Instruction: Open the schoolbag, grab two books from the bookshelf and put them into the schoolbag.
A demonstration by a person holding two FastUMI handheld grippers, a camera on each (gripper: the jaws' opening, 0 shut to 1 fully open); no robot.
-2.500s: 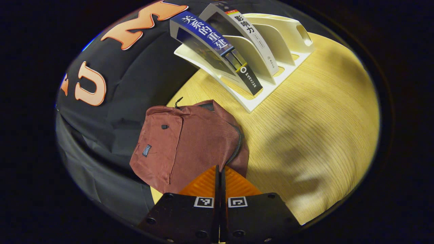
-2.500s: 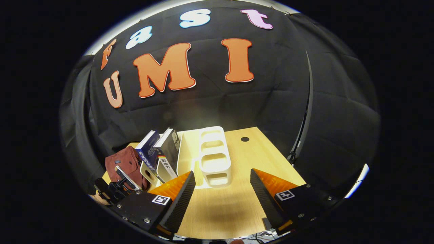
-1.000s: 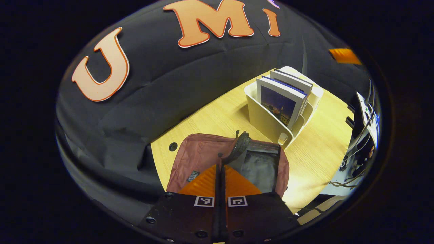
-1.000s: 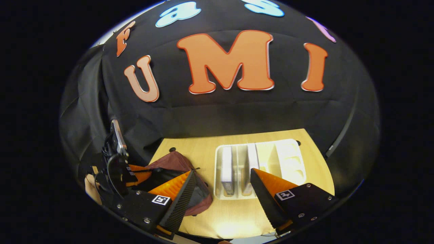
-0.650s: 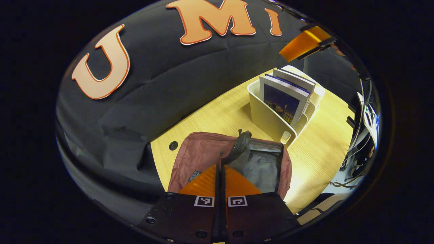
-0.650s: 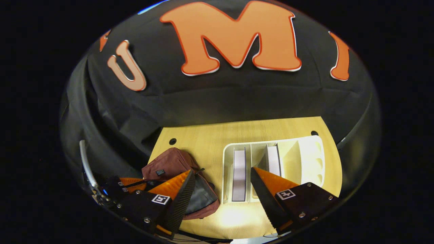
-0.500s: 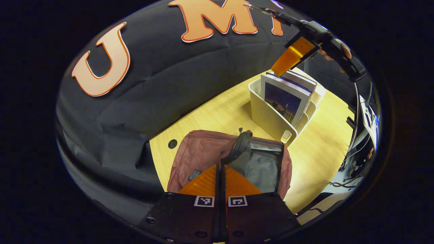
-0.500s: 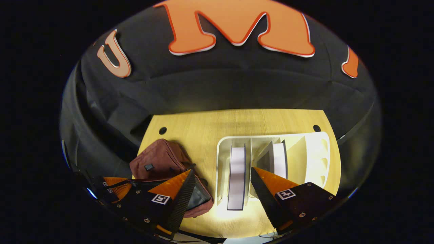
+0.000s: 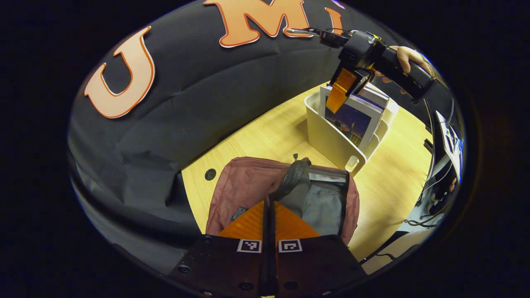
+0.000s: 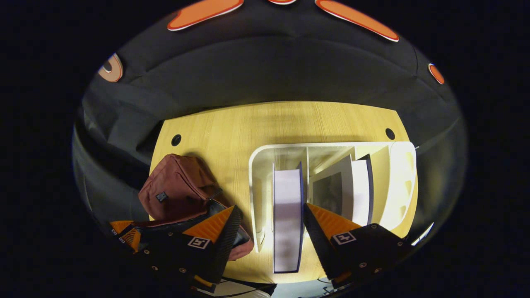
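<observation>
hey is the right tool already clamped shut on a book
No, in the right gripper view the right tool stands open, its fingers either side of the first book in the white bookshelf, not pressing it.

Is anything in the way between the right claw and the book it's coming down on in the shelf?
Nothing visible blocks it. The right claw is open and straddles the top edge of the nearest book, which stands in the end slot of the bookshelf. The shelf wall and a divider flank the book, leaving narrow gaps.
</observation>
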